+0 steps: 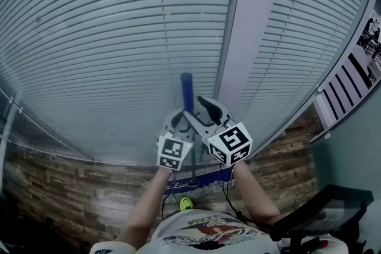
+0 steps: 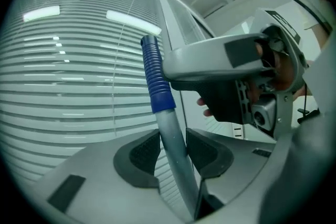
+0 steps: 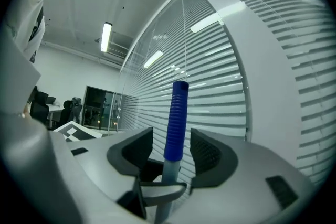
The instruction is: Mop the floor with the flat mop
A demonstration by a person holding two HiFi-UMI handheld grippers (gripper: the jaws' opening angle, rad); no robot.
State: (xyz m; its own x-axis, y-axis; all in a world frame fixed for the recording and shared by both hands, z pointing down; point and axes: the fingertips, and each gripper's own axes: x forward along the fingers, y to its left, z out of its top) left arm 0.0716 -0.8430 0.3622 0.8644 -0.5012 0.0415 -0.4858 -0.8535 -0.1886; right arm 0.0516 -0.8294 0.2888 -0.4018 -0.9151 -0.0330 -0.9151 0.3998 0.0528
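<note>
the mop's handle (image 2: 170, 139) stands nearly upright, its blue grip (image 1: 187, 92) poking above both tools, and its head (image 1: 199, 180) seems to lie on the wood-patterned floor (image 1: 71, 187) well below them, close to the person's body. the left gripper (image 2: 173, 152) is clamped on the grey part of the handle just under the blue grip, both pads against it. the right gripper (image 3: 172, 152) sits just above it with its jaws standing around the blue grip, a little gap on each side, so it guides more than it holds. the mopping looks under way, with the mop in hand and its head down. how much floor is already wiped cannot be told, as no wet or clean patch shows. a small yellow-green thing (image 1: 186, 204) lies near the head. beyond the tools hang window blinds (image 1: 89, 38).
</note>
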